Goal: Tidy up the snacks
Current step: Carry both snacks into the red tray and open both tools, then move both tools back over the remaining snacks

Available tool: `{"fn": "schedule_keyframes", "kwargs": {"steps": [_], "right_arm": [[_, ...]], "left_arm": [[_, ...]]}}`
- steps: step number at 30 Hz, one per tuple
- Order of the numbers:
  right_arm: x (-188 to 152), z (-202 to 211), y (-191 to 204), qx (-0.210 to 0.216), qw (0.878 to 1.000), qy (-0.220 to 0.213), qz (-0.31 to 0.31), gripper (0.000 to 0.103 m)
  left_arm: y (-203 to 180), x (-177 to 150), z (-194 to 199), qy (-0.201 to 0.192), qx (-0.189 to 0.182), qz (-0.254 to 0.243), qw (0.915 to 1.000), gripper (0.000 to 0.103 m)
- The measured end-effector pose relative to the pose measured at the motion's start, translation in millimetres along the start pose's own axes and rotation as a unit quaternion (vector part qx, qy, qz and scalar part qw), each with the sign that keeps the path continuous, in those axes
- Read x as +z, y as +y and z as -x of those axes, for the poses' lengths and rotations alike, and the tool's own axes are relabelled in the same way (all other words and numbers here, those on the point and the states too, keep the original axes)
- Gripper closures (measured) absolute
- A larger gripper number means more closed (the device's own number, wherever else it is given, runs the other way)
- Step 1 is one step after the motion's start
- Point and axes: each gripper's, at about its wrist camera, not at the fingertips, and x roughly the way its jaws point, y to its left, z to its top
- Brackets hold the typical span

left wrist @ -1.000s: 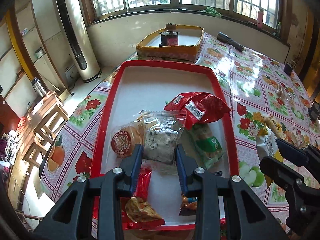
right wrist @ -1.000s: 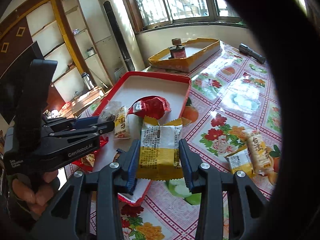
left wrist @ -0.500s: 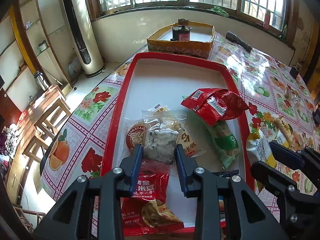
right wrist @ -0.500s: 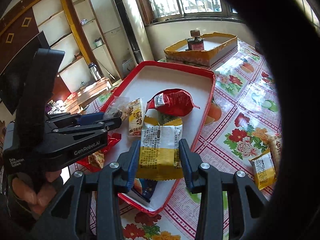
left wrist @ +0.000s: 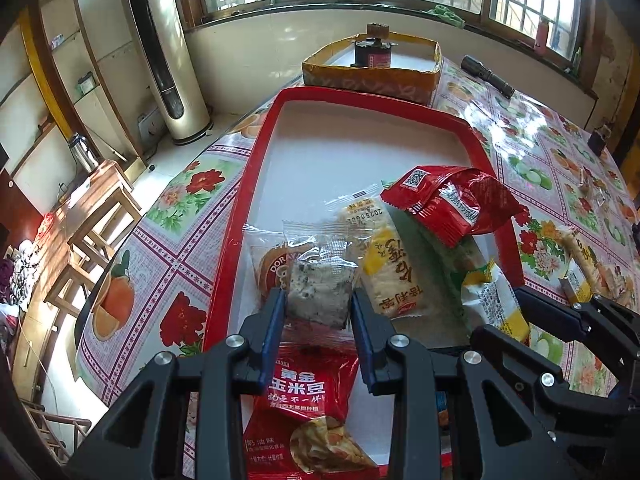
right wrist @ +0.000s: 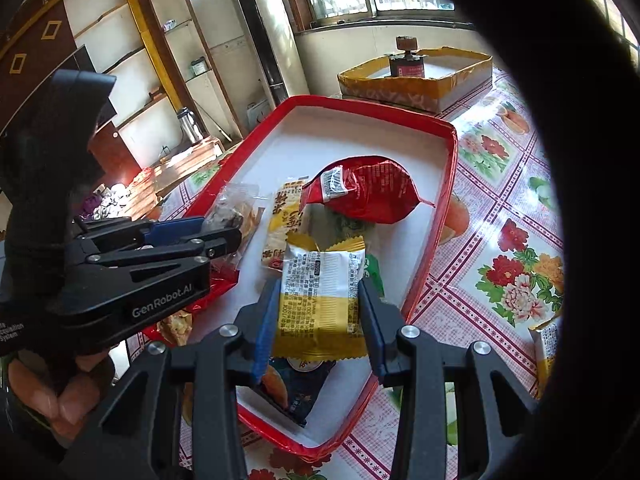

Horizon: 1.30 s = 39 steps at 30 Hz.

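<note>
My left gripper (left wrist: 318, 304) is shut on a clear-wrapped speckled cake (left wrist: 320, 292), held above the near part of the red tray (left wrist: 256, 184). My right gripper (right wrist: 320, 300) is shut on a yellow-and-white snack packet (right wrist: 320, 296) over the tray's (right wrist: 444, 200) near right part. In the tray lie a red foil bag (left wrist: 452, 204), a yellow-and-clear rice cracker pack (left wrist: 388, 272), a dorayaki pack (left wrist: 272, 268), a green pack partly hidden under the red bag, a red corn snack bag (left wrist: 308, 412) and a dark blue packet (right wrist: 296, 388).
A yellow cardboard box (left wrist: 368, 76) with a dark jar (left wrist: 374, 50) stands beyond the tray. More yellow snack packs (left wrist: 580, 264) lie on the floral tablecloth (left wrist: 176, 216) right of the tray. A black torch (left wrist: 486, 74) lies far right. The table's left edge drops to wooden stools.
Both grippers have carried their packets forward over the tray and slightly lower; the yellow packet went from beside the tray's rim to above its inside. Both grips stayed the same.
</note>
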Motion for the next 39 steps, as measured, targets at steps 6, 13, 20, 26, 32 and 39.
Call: {"fn": "schedule_keyframes", "kwargs": {"steps": [6,13,20,26,32,39], "right_arm": [[1.4,-6.7,2.9,0.001,1.000,0.007,0.006,0.062],[-0.3,-3.4,3.2,0.006,1.000,0.003,0.006,0.060],[-5.9,27.6,-5.0,0.013,1.000,-0.025,-0.007,0.046],[-18.5,54.4,-27.2,0.000,0.998,-0.044,-0.041,0.044],[-37.0,79.1,-48.7,-0.021,0.996,-0.055,-0.066,0.043],[-68.3,118.9,-83.4,-0.062,0.990,-0.070,-0.108,0.042]], "left_arm": [[1.8,1.3,-0.4,0.002,0.001,0.005,1.0000,0.065],[4.1,4.0,8.2,-0.007,-0.001,0.013,0.9999,0.048],[-2.6,5.9,20.7,-0.020,-0.005,0.012,0.9997,0.045],[-20.0,4.9,33.1,-0.030,-0.012,-0.003,0.9995,0.045],[-50.0,1.0,47.9,-0.039,-0.033,-0.029,0.9983,0.044],[-108.3,-7.2,60.0,-0.041,-0.074,-0.084,0.9928,0.044]]}}
